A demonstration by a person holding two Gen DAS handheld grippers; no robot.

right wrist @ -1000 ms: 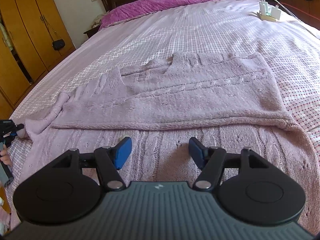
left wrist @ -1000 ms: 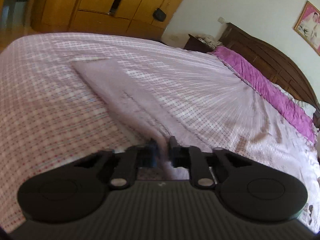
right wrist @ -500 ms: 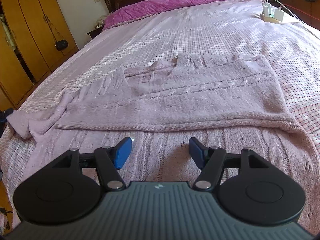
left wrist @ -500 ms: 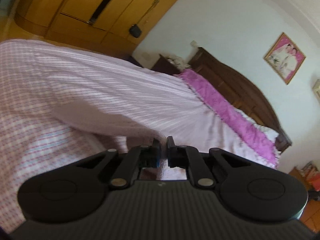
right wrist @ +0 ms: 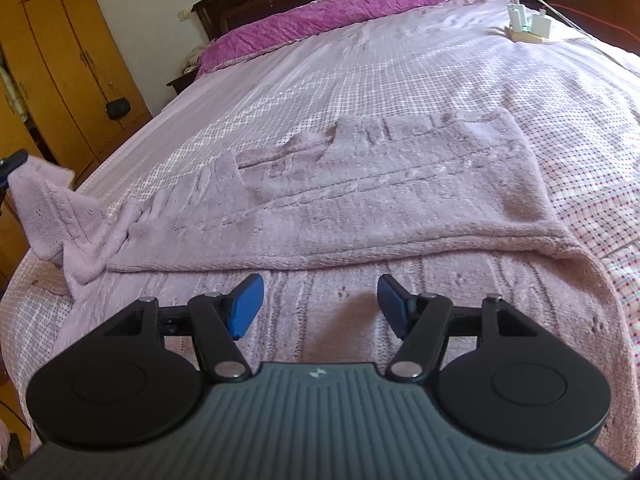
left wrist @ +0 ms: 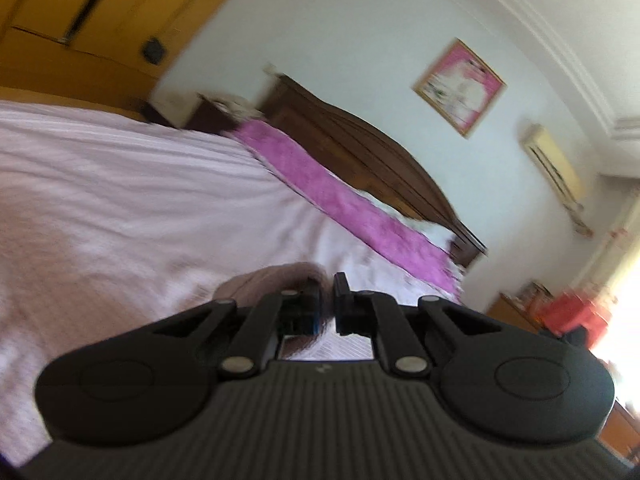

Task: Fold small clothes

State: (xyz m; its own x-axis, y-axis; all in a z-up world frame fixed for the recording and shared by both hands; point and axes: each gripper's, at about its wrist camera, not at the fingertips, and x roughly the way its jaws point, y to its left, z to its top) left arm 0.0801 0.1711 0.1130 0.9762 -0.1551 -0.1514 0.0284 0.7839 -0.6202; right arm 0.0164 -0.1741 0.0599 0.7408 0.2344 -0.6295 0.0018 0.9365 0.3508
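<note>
A mauve knit sweater (right wrist: 380, 208) lies spread on the bed, its near half folded over. Its sleeve (right wrist: 44, 208) at the far left is lifted off the bed, pinched at the cuff by my left gripper (right wrist: 10, 162), which barely shows at the frame's edge. In the left wrist view, my left gripper (left wrist: 327, 304) is shut on that sleeve (left wrist: 264, 284), whose fabric bunches left of the fingers; the picture is blurred. Over the sweater's near part, my right gripper (right wrist: 320, 304) stands open, with nothing between its blue pads (right wrist: 246, 304).
The bed wears a pink checked sheet (right wrist: 320, 92) with a magenta blanket (right wrist: 340, 12) at the head. White chargers (right wrist: 528, 26) lie at its far right. A yellow wardrobe (right wrist: 52, 60) stands left, and a dark headboard (left wrist: 360, 152) behind.
My left gripper has risen and tilted up, pulling the sleeve cuff off the bed; its view swung from the sheet toward the wall. The right gripper stayed in place, open.
</note>
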